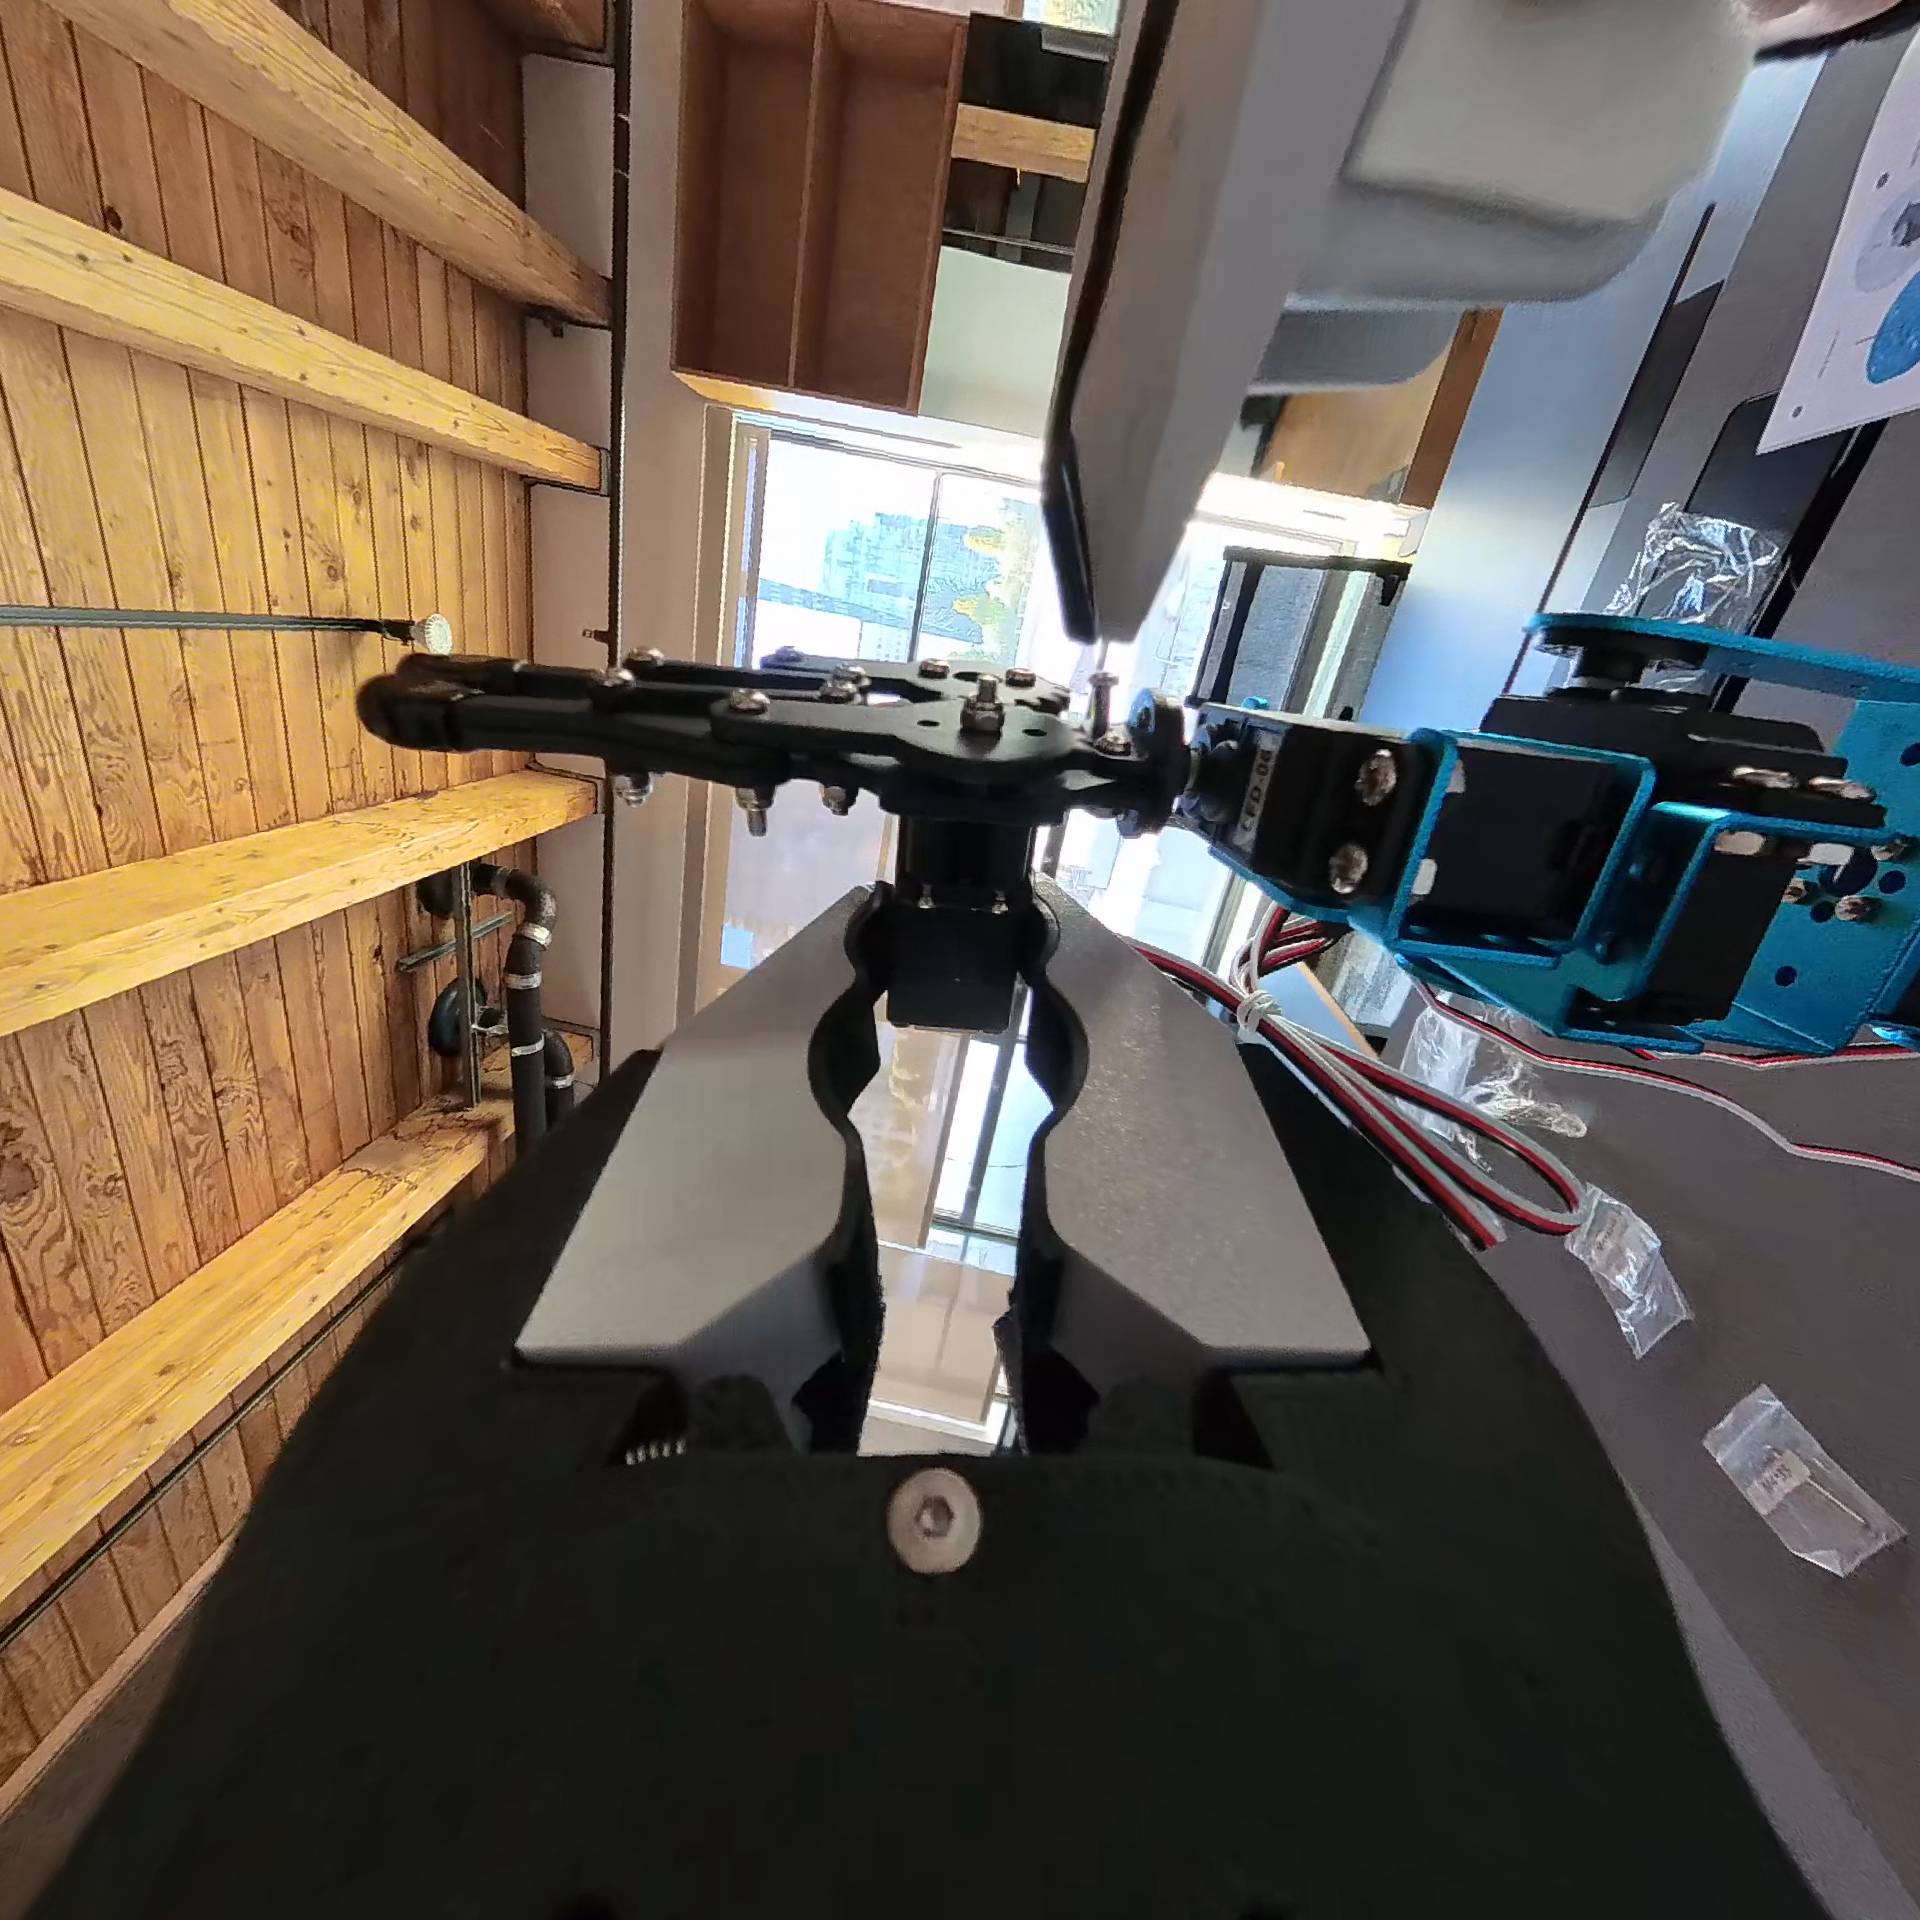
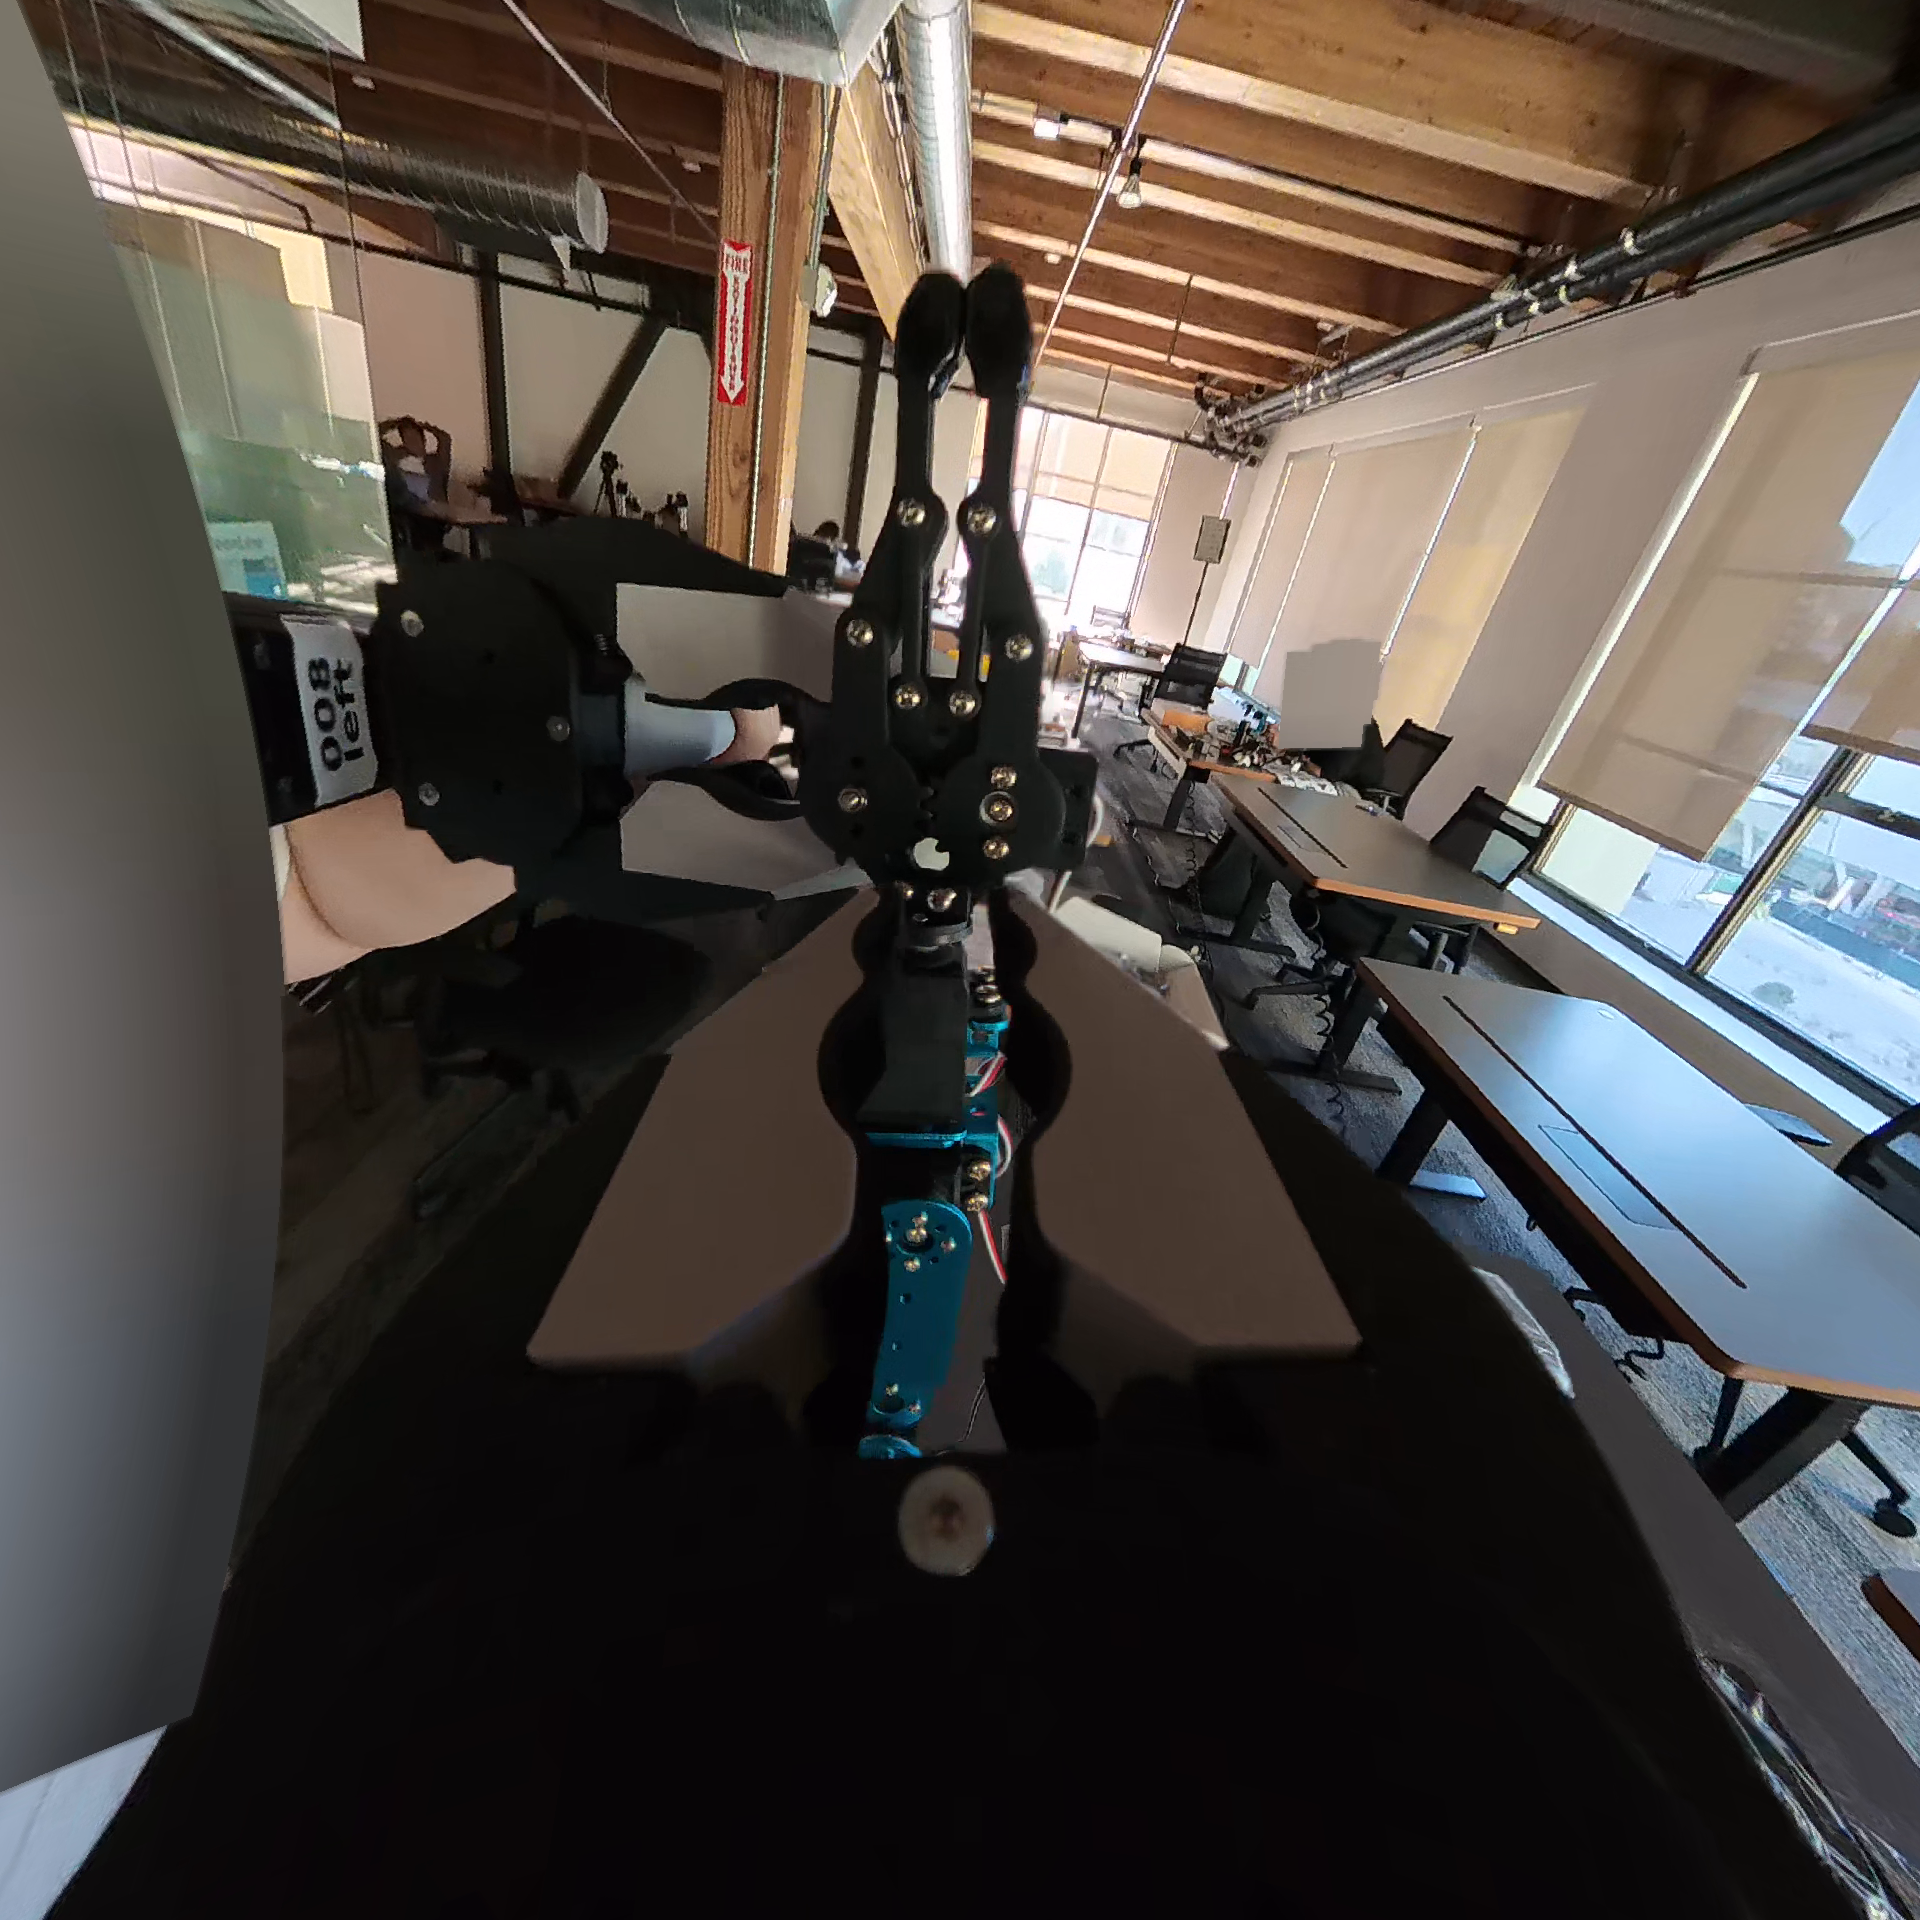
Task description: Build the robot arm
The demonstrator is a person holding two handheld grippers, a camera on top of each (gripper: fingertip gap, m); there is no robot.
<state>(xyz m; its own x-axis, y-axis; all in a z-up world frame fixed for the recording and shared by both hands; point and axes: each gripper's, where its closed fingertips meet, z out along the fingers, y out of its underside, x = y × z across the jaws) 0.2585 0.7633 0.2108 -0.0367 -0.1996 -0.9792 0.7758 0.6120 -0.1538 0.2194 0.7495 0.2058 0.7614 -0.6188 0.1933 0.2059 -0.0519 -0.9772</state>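
A small robot arm with blue metal brackets ends in a black claw whose tips are closed. My left gripper is shut on the black servo block under the claw's base. In the right wrist view the claw points up, and my right gripper is shut on the arm's black wrist servo just below it, with blue brackets between its fingers. The left gripper comes in from the left there. One of the right gripper's fingers shows at the top of the left wrist view.
Red, white and black servo wires trail from the arm over a grey table with small plastic bags and a printed sheet. A person's hand holds the left gripper. Office desks stand to the right. The grippers' ends are close to 5 cm from one another.
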